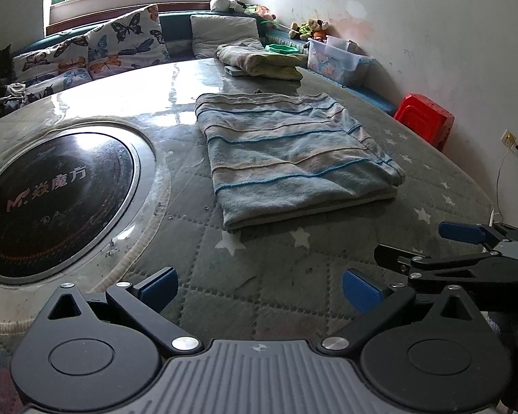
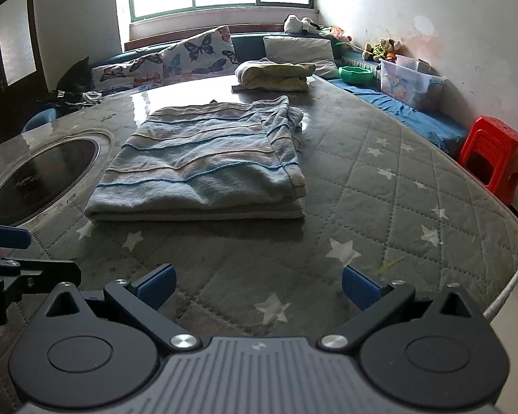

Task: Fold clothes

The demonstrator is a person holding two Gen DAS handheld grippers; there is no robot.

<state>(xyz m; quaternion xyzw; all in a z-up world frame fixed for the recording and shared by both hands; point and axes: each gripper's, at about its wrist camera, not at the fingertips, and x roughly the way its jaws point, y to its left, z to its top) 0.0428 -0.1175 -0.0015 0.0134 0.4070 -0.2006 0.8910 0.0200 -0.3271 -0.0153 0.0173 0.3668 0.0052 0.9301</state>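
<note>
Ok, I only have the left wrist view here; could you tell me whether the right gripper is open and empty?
Observer: Yes. In its own view the right gripper is open with nothing between its pads. It hangs over the quilted table cover, short of the striped garment.
Operator: Thank you. Does the garment's right edge look tidy from there?
Observer: Not quite. The right wrist view shows a bunched top layer lying as a loose strip along that edge, most rumpled toward the far corner.
</note>
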